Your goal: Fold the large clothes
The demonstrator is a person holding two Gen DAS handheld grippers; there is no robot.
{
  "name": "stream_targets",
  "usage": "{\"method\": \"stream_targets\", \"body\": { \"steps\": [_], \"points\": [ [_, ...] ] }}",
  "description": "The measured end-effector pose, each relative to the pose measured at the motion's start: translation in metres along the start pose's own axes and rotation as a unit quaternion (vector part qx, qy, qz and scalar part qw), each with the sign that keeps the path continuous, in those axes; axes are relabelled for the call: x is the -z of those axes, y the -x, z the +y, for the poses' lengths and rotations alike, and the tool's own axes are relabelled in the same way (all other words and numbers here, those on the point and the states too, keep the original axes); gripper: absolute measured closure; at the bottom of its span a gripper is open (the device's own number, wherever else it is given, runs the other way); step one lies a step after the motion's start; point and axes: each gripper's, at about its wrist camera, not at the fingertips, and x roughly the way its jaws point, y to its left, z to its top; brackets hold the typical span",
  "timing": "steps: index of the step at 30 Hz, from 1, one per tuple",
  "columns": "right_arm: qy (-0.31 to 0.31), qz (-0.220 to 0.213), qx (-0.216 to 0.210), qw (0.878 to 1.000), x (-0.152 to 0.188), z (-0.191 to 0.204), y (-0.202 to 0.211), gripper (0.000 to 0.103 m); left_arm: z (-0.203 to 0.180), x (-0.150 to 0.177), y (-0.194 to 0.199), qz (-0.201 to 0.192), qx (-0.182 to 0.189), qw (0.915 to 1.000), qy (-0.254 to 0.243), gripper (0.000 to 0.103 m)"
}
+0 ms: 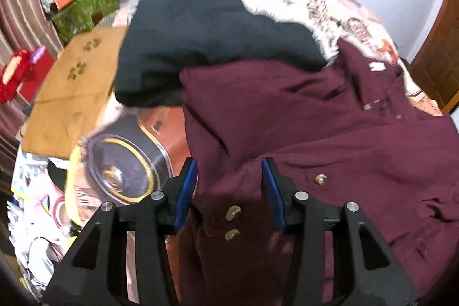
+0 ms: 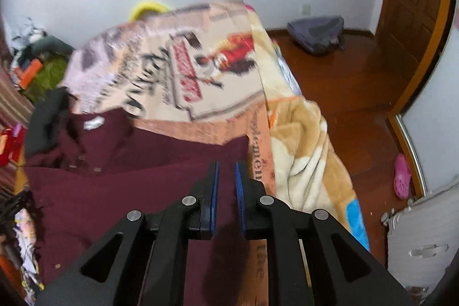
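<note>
1. The maroon coat [image 1: 330,128] lies spread on the bed [image 2: 226,93], over a printed blanket [image 2: 304,151]; its collar and white label point toward the far end, its buttoned front runs back toward the camera

2. A black garment [image 1: 206,48] sits bunched beyond the coat's far left corner, touching and partly overlapping its edge

3. The left gripper [image 1: 229,185] hangs over the coat's near left part. Its blue fingers [image 1: 186,191] stand apart with cloth and two brass buttons [image 1: 232,222] showing in the gap, and neither pad presses on the fabric: it is open, holding nothing

4. The right gripper [image 2: 226,191] is over the coat's near right edge, just where maroon cloth meets the blanket. Its fingers [image 2: 213,191] are parted by a narrow slit and I can see no fabric pinched there, so I read it as slightly open and empty

5. The relation that matters: the coat's long axis runs from the fingers away toward the collar, and both grippers sit at the near, hem-side end, one at each side

6. My judgement is that the next fold needs both near corners taken and carried along that axis toward the collar; the left is nearer the button placket, the right nearer the outer edge

7. Risk: the black garment crowds the landing place
</note>
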Motion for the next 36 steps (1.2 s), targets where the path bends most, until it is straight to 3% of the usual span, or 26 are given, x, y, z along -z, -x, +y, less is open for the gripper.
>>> {"method": "stream_targets", "body": {
  "steps": [1,3,5,6,8,11,15,19,24,31,36],
  "points": [
    [0.006,-0.009,-0.004,1.0,0.0,0.004,0.011,0.087,-0.002,0.0,0.011,-0.011,-0.003,0.9999,-0.005,0.057],
    [0.028,-0.036,-0.012,0.999,0.006,0.016,0.048,0.067,-0.006,0.002,0.04,-0.039,-0.01,0.999,-0.02,0.057],
    [0.053,-0.072,-0.01,0.996,0.013,0.027,0.077,0.04,-0.006,0.004,0.062,-0.057,-0.009,0.9979,-0.031,0.053],
    [0.069,-0.089,-0.006,0.994,0.018,0.033,0.092,0.035,-0.006,0.006,0.075,-0.066,-0.008,0.9972,-0.035,0.051],
    [0.095,-0.114,-0.001,0.989,0.031,0.044,0.116,0.02,-0.005,0.01,0.095,-0.082,-0.011,0.9958,-0.039,0.034],
    [0.126,-0.142,0.0,0.982,0.051,0.055,0.141,0.017,-0.003,0.02,0.12,-0.098,-0.015,0.9939,-0.047,0.02],
    [0.15,-0.135,0.0,0.979,0.08,0.066,0.151,0.017,0.011,0.042,0.137,-0.092,-0.011,0.9945,-0.049,0.017],
    [0.146,-0.105,-0.008,0.984,0.105,0.066,0.133,0.016,0.027,0.069,0.131,-0.054,0.003,0.9977,-0.041,0.017],
    [0.11,-0.055,-0.02,0.992,0.138,0.062,0.104,0.017,0.054,0.113,0.096,0.016,0.03,0.9994,0.008,0.017],
    [0.065,0.006,-0.027,0.997,0.172,0.055,0.072,0.017,0.072,0.164,0.046,0.116,0.091,0.9858,0.08,0.018],
    [0.03,0.037,-0.048,0.998,0.189,0.05,0.059,0.017,0.062,0.186,0.027,0.145,0.135,0.9739,0.11,0.018]
  ]
}}
